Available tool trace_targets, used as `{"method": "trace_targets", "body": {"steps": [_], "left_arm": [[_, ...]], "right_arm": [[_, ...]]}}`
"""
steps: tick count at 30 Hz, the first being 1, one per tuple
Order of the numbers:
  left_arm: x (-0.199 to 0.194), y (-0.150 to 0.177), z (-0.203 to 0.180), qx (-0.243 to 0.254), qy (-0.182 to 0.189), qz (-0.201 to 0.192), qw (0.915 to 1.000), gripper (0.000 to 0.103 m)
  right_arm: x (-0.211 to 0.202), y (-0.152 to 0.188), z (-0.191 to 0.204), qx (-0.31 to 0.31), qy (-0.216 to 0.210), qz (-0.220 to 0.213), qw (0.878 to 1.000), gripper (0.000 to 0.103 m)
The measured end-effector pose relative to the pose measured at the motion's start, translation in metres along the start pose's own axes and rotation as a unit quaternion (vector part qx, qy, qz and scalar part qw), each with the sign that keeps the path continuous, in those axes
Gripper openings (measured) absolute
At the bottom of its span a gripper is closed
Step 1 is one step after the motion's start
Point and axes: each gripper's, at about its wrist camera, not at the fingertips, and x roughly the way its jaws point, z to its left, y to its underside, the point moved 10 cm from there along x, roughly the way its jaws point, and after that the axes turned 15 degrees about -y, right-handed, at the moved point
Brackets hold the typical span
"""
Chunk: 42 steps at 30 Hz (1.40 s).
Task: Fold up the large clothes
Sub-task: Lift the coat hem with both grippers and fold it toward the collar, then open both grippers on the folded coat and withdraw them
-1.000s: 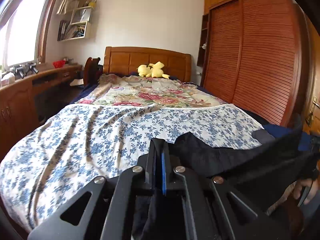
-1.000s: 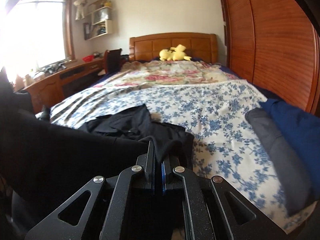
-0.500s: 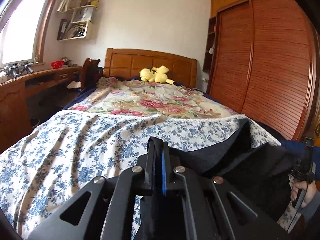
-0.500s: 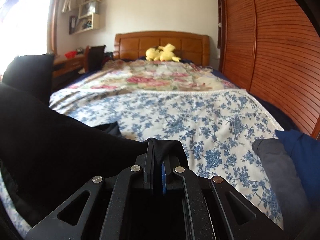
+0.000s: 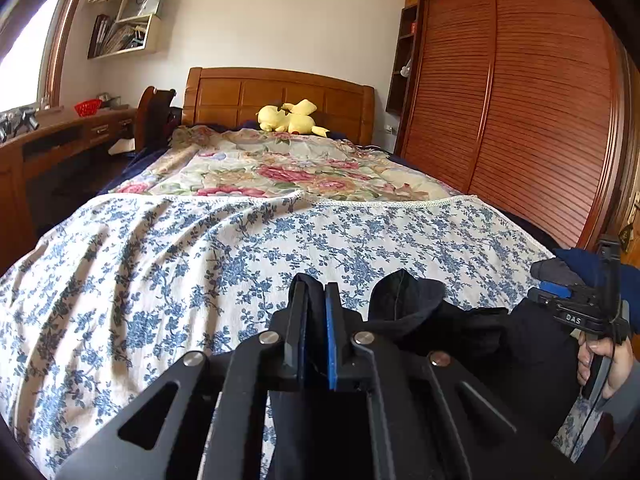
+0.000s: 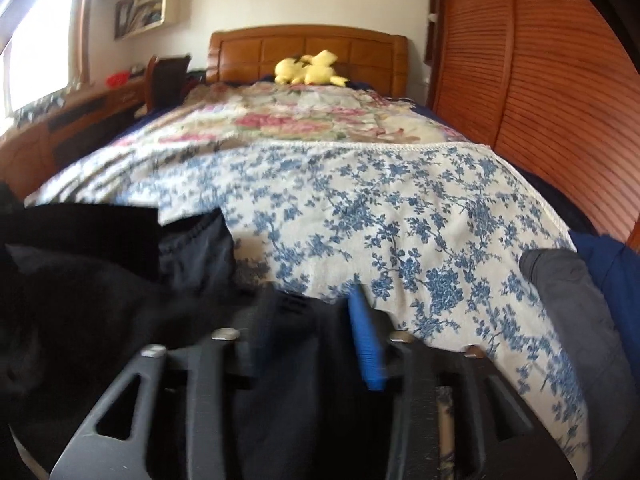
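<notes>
Black garment (image 5: 472, 332) — rumpled, bunched on the bedspread (image 5: 200, 248).

A home bedroom: a wooden-headboard bed (image 5: 280, 96) with floral covers, a louvered wardrobe (image 5: 520, 112) and a desk (image 5: 60, 136).

Black garment bunched at the foot of the bed

The black garment (image 5: 472, 332) lay crumpled in the lower right of the left wrist view, one rounded fold standing up above the rest. In the right wrist view it filled the lower left, dark and loosely heaped on the blue-flowered bedspread (image 6: 400, 216), a ribbed edge showing.
</notes>
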Motion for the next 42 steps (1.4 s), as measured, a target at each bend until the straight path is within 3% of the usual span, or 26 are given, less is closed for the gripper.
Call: {"method": "trace_targets", "body": {"steps": [5,13,21,25,28,34,38,42], "left_arm": [[-0.001,0.000,-0.001,0.002,0.007,0.003,1.0000,0.009],[-0.013,-0.004,0.001,0.016,0.011,-0.005,0.9998,0.016],[-0.025,-0.008,0.009,0.015,0.026,-0.011,0.9995,0.024],[-0.027,-0.004,0.008,0.022,0.032,-0.007,0.9992,0.029],[-0.027,-0.001,0.007,0.027,0.034,-0.003,0.9990,0.032],[-0.026,0.003,0.003,0.031,0.036,0.001,0.9989,0.034],[-0.025,0.004,0.000,0.034,0.038,0.002,0.9987,0.035],[-0.022,0.006,-0.005,0.039,0.041,0.005,0.9984,0.035]], "right_arm": [[-0.012,-0.011,0.026,-0.038,0.008,-0.005,0.999,0.057],[-0.024,-0.030,0.073,-0.079,-0.031,-0.014,0.996,0.063],[0.001,-0.005,0.115,-0.114,-0.066,0.050,0.990,0.064],[0.024,0.023,0.122,-0.126,-0.070,0.108,0.984,0.064],[0.040,0.038,0.114,-0.134,-0.056,0.145,0.979,0.064],[0.061,0.036,0.084,-0.158,-0.002,0.174,0.972,0.064],[0.076,0.023,0.060,-0.194,0.056,0.189,0.961,0.064],[0.081,-0.009,0.028,-0.186,0.107,0.170,0.962,0.064]]}}
